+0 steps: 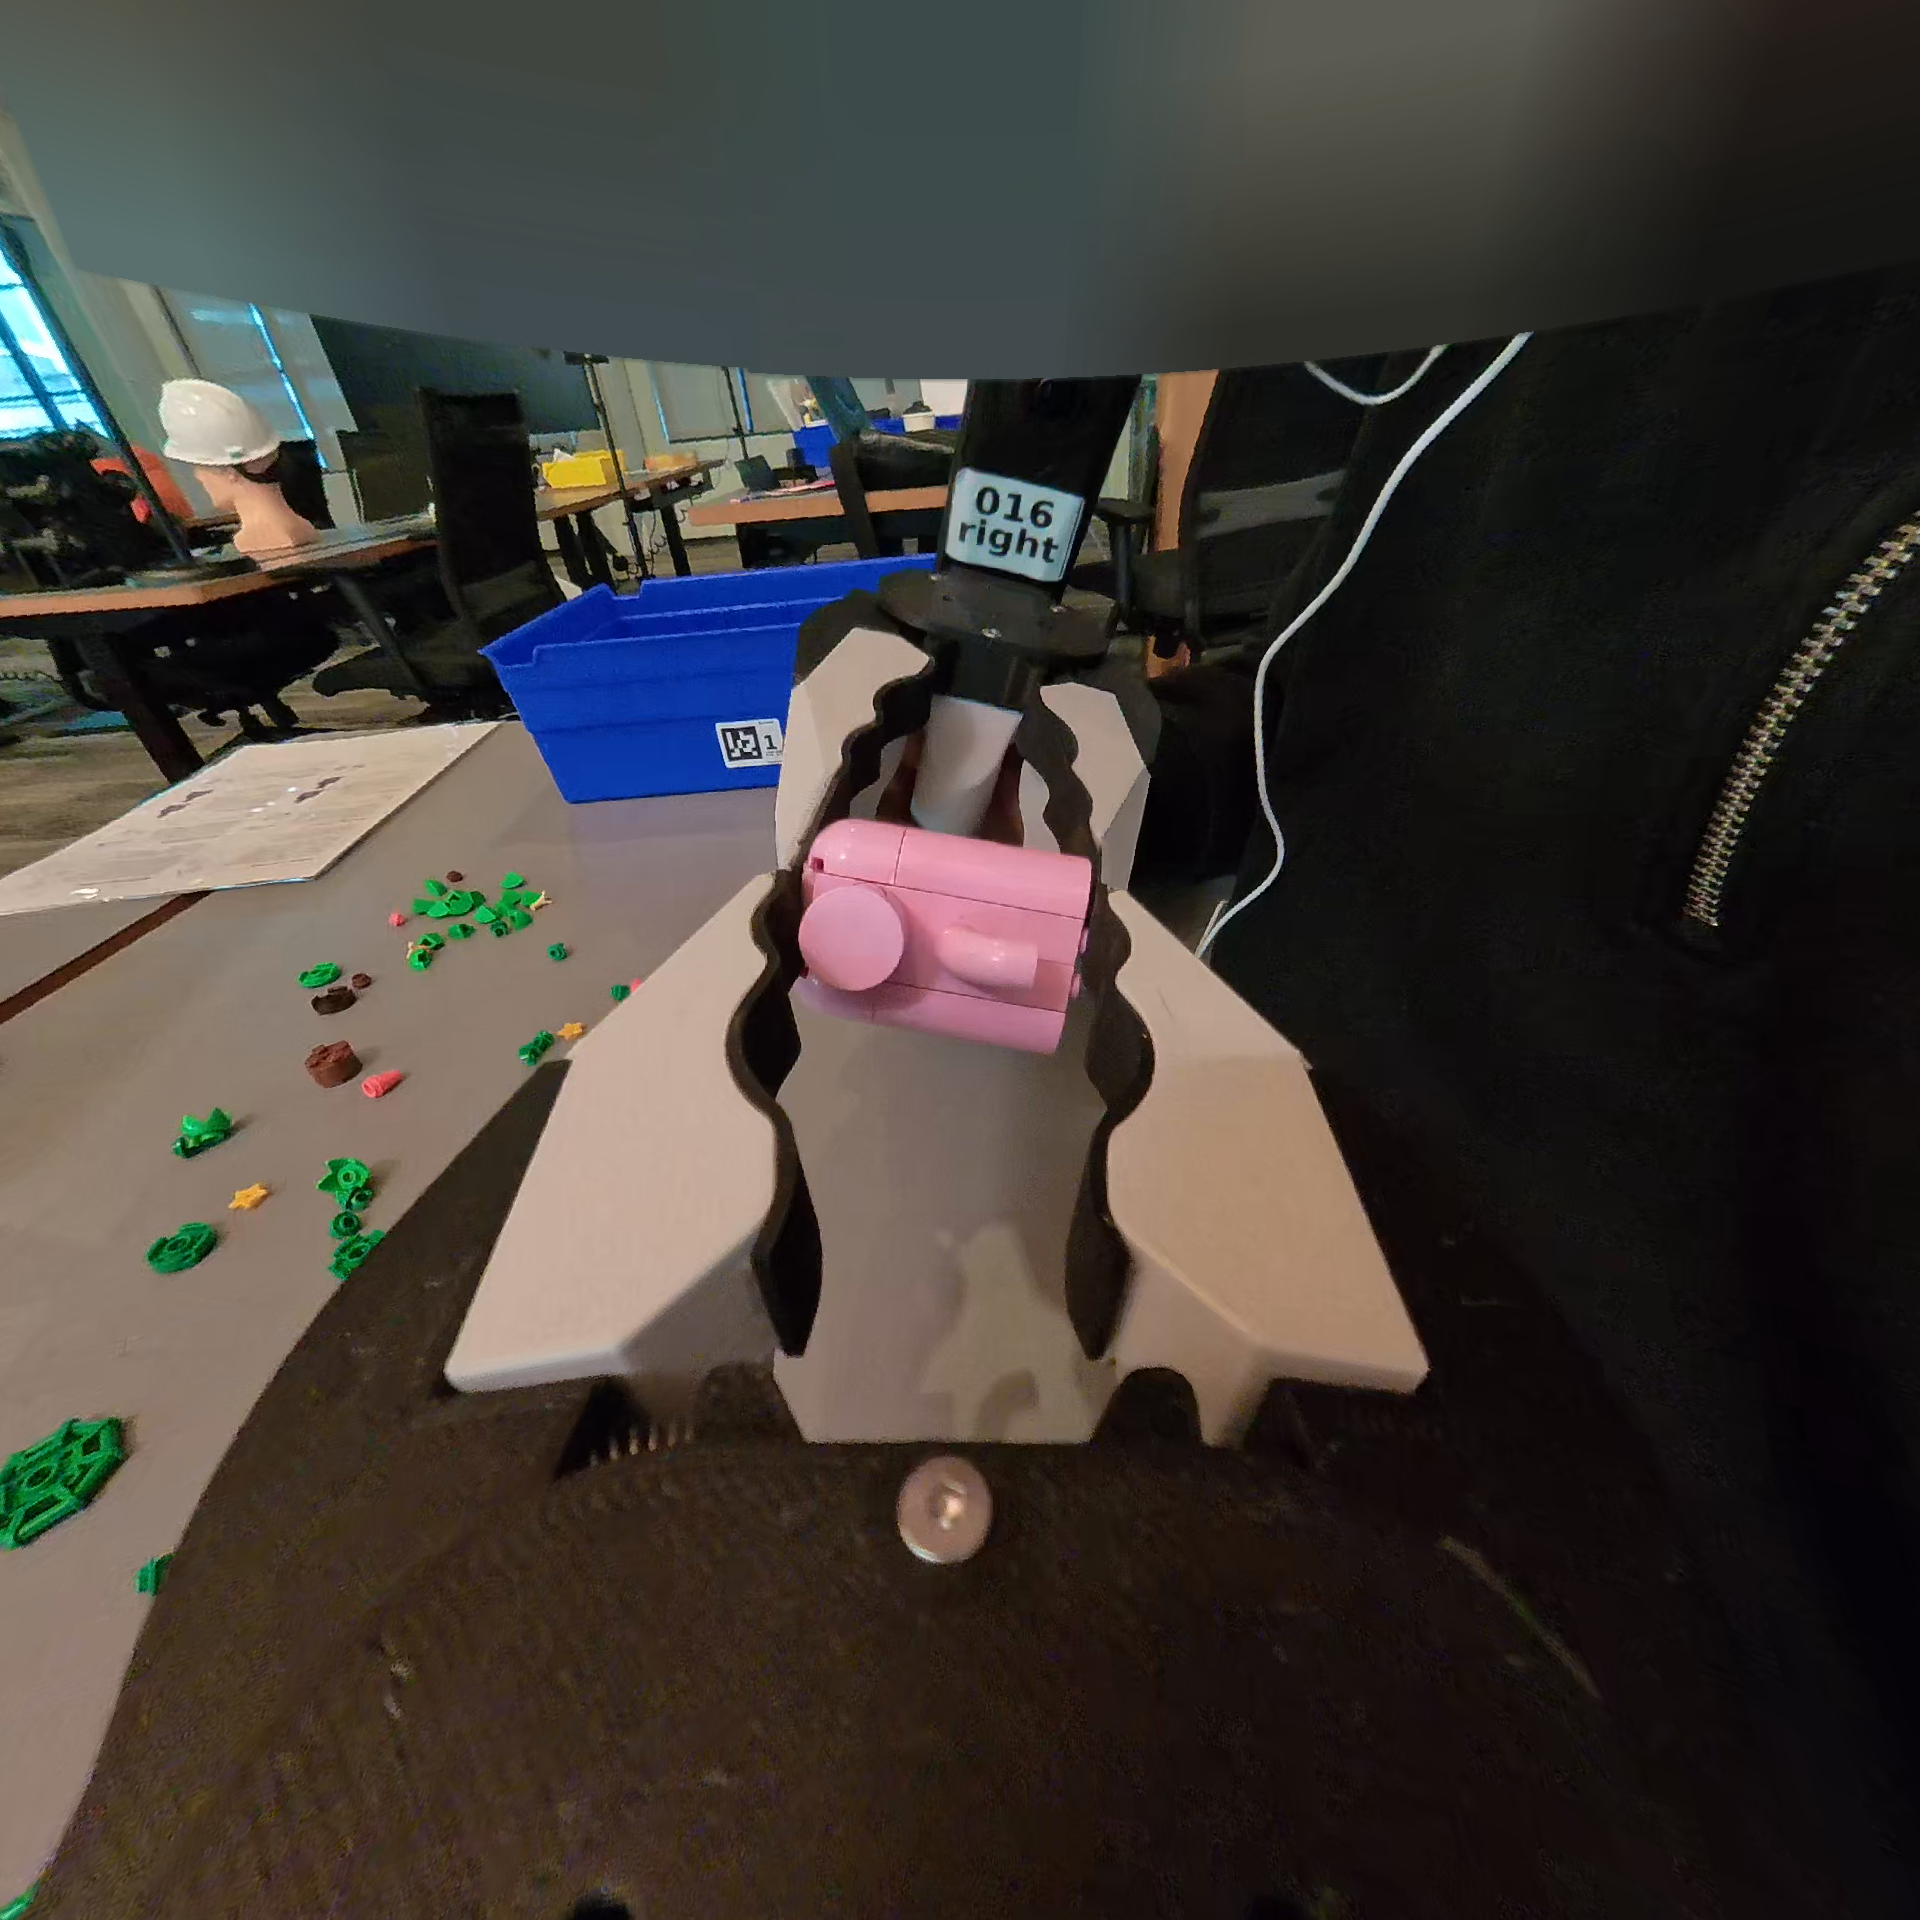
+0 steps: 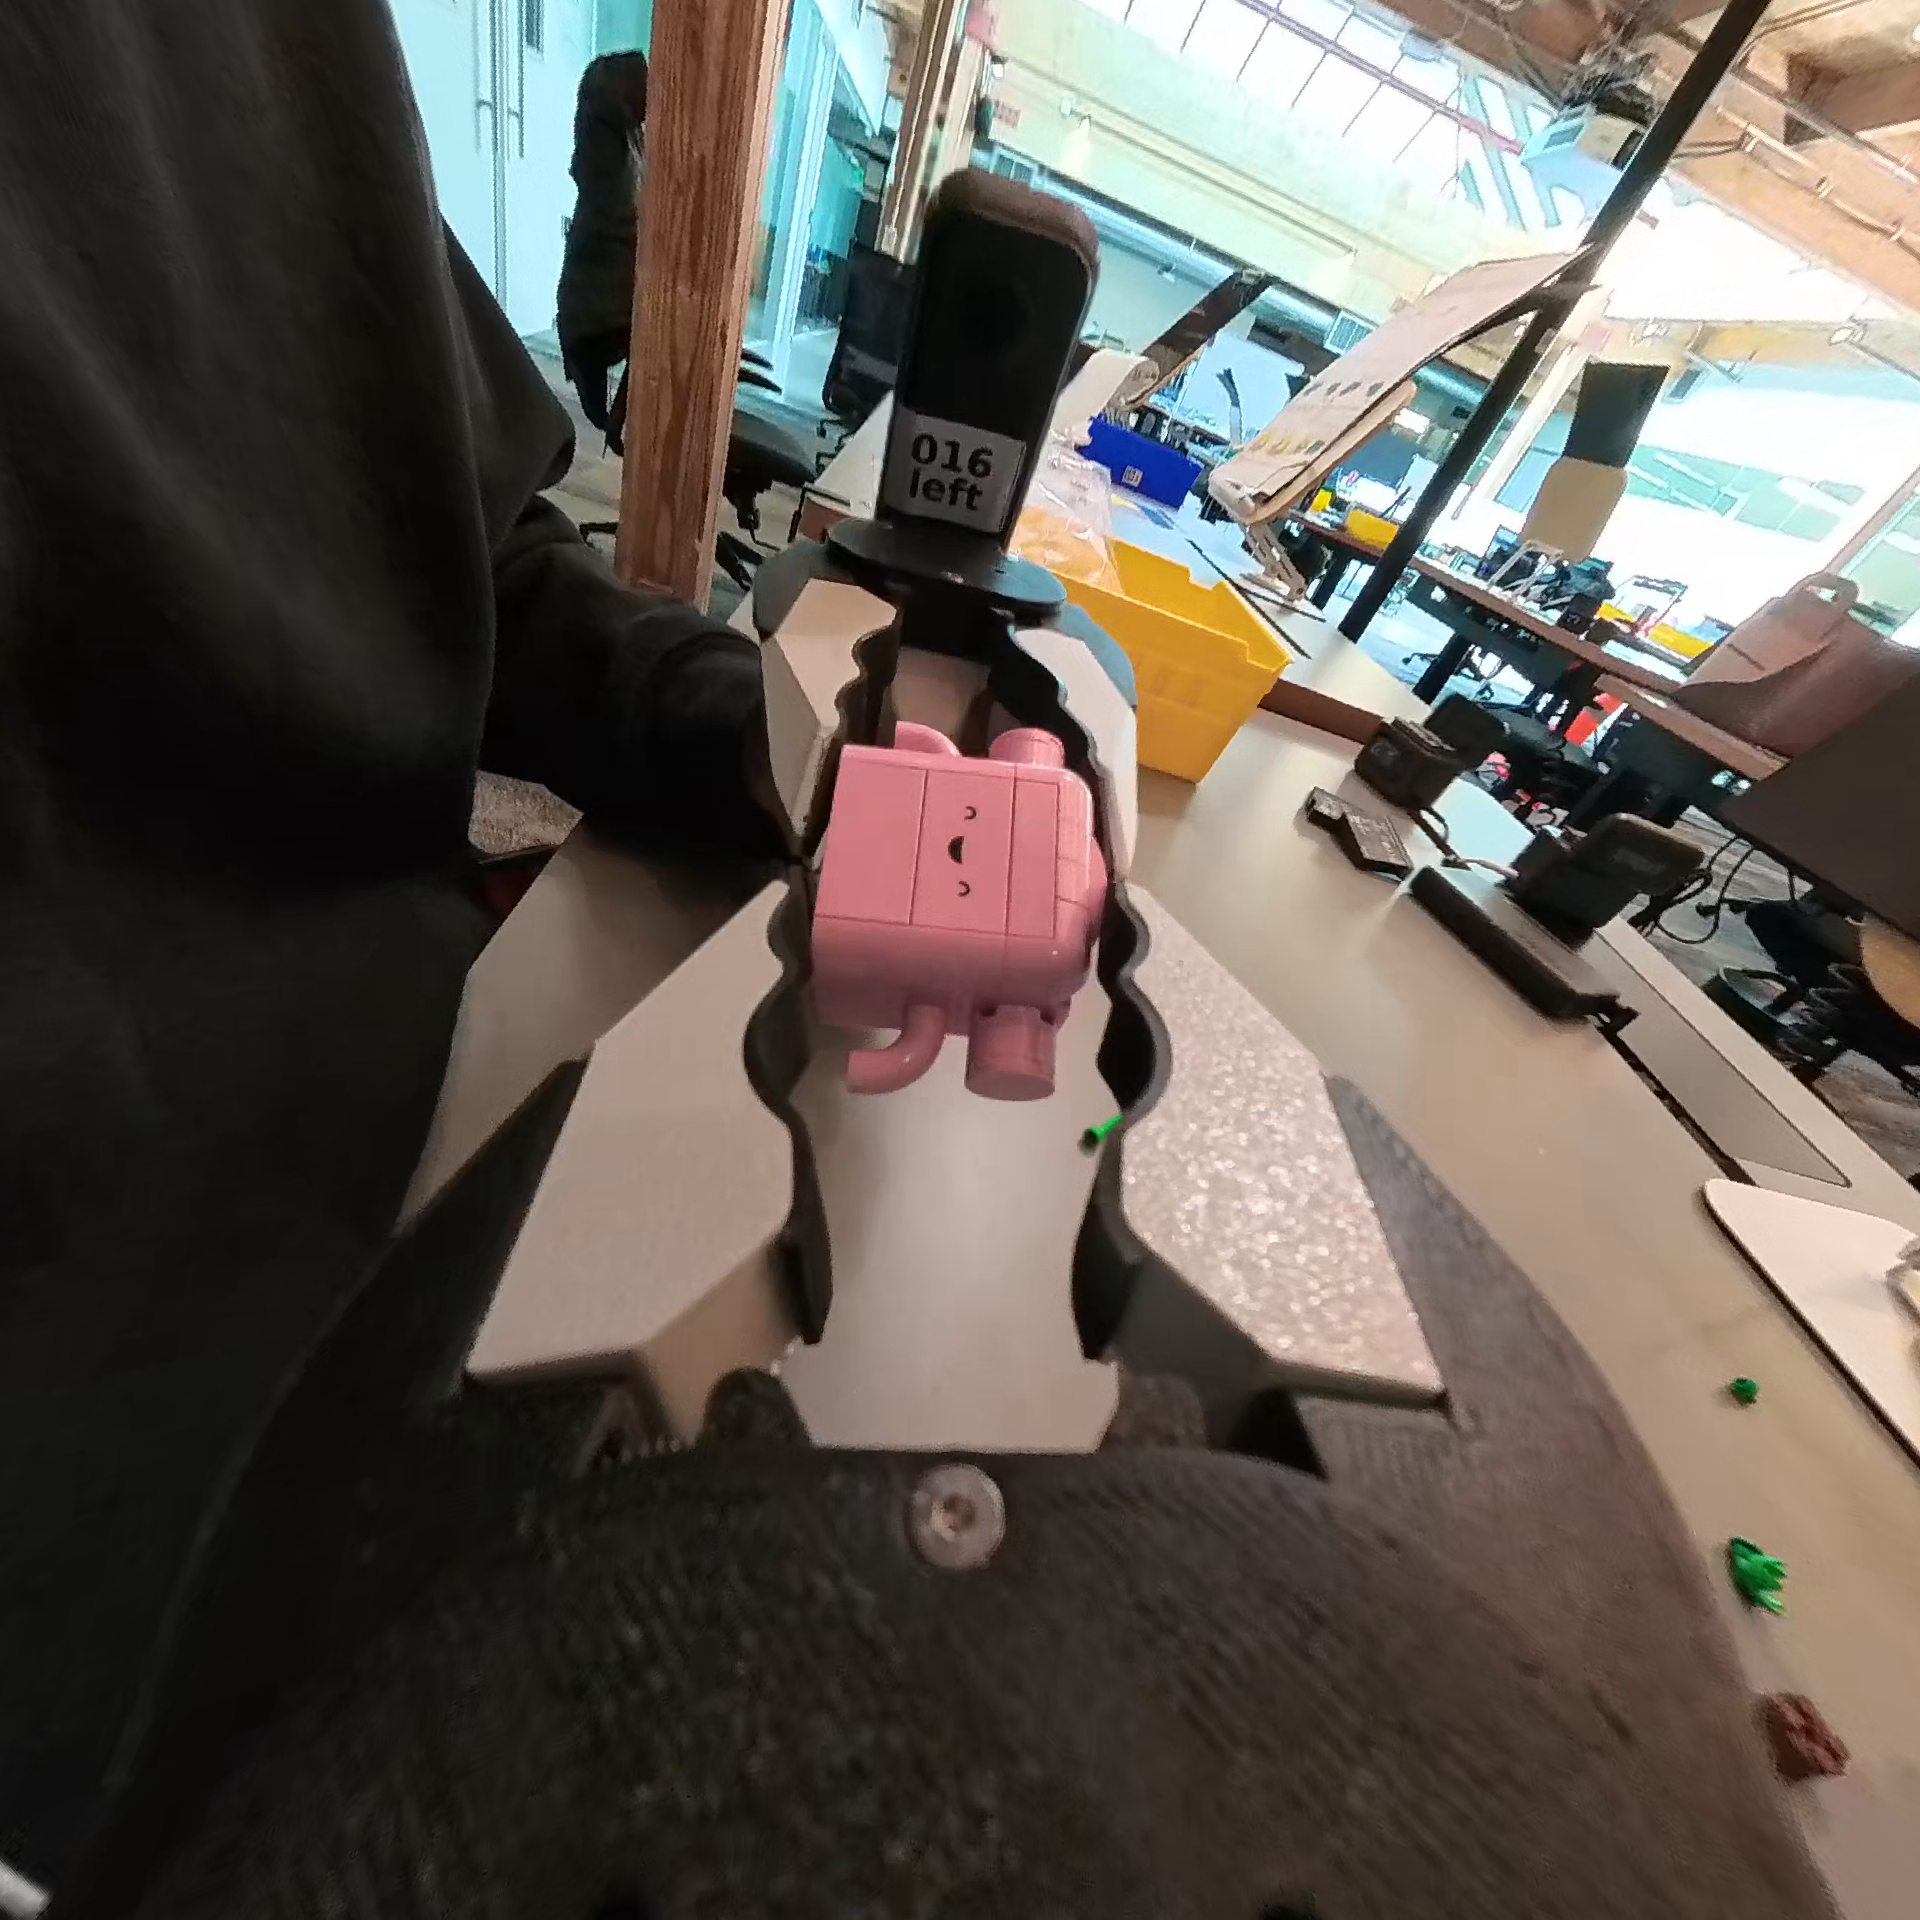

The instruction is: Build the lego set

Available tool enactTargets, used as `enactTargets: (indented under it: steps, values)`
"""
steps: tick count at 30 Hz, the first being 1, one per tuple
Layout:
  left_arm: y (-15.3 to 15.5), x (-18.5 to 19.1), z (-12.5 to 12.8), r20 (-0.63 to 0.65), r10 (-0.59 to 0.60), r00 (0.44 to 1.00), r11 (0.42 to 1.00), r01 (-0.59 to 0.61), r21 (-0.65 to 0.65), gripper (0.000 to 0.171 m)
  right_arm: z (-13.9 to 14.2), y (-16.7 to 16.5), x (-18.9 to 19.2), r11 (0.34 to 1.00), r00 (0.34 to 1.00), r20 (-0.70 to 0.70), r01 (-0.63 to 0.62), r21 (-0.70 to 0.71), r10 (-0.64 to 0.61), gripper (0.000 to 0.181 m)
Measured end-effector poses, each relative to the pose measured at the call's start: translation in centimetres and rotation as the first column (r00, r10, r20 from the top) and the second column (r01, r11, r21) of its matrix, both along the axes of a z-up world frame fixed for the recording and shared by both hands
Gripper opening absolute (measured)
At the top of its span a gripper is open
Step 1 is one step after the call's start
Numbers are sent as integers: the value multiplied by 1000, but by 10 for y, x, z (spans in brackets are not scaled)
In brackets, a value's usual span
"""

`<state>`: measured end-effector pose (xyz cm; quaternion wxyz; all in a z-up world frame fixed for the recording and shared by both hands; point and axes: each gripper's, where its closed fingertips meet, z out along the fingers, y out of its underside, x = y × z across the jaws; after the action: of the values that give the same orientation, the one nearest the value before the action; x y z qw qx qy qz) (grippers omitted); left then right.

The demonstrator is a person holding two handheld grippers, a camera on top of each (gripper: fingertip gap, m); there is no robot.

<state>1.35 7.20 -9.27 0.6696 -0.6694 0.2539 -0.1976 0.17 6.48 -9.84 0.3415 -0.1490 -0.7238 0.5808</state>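
- Pink brick figure (image 1: 940,935) held off the grey table (image 1: 644,831), caught between the two grippers, which meet nose to nose in front of a person's black jacket (image 1: 1610,831).
- Left gripper (image 1: 940,925) narrowed onto the figure: black wavy pads (image 1: 764,977) pressed against both of its flanks near the fingertips.
- Seen from the left wrist: a round pink disc and a short rounded peg on the near face of the figure.
- Right gripper (image 2: 951,914) likewise closed in on the same figure from the opposite side, its pads (image 2: 1117,935) touching the block's sides.
- Seen from the right wrist: a flat face with small dark printed marks, plus a curved hook and a stubby cylinder jutting from its lower edge.
- Loose green pieces (image 1: 343,1184) scattered over the table left of the grippers, mixed with brown round pieces (image 1: 332,1065), a small yellow star (image 1: 247,1197) and a pink cone (image 1: 381,1084).
- Instruction sheet (image 1: 239,810) lying flat farther back on the table, blue bin (image 1: 644,686) just beyond it.
- Yellow bin (image 2: 1184,655) on the table behind the left gripper in the right wrist view.
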Motion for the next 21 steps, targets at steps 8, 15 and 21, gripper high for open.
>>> enactTargets:
  steps: [8,15,21]
  values:
    - [1,1,-12,-40,-16,999,999,14,-52,51,-13,1,1,996,998,63,22,81,-27,55]
    - [7,-10,-6,63,1,998,998,3,-58,59,-4,12,-11,995,995,4,97,15,-97,54]
    - [24,-35,-16,382,72,921,965,33,-260,70,-19,33,-26,953,967,-91,249,170,-236,54]
